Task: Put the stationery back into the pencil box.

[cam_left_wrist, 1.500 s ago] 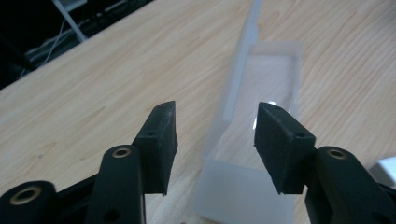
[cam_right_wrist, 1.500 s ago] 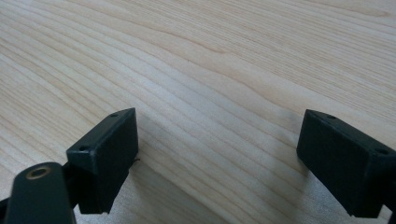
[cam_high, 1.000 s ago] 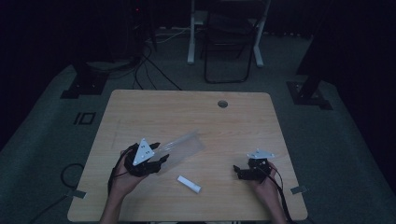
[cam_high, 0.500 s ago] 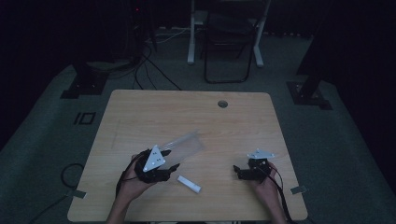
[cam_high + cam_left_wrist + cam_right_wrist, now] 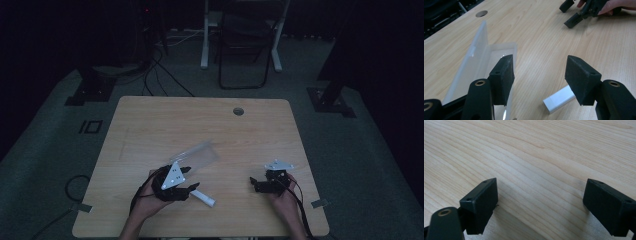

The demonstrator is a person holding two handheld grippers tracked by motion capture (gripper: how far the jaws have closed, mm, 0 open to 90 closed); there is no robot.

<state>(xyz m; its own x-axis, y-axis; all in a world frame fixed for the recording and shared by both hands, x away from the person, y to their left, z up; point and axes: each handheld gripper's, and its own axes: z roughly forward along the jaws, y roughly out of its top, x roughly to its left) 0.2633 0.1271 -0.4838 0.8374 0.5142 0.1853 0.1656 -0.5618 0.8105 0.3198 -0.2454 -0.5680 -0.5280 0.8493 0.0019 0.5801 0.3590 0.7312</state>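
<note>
One clear plastic case lies open on the wooden bench, nothing visible inside it. One small white block lies just beside it, nearer the person. The left tool hangs low over the bench, its jaws spread and just now widening, one over the case, one above the block, pinching nothing. The right tool rests near the bench's right edge, well apart, jaws spread and empty.
</note>
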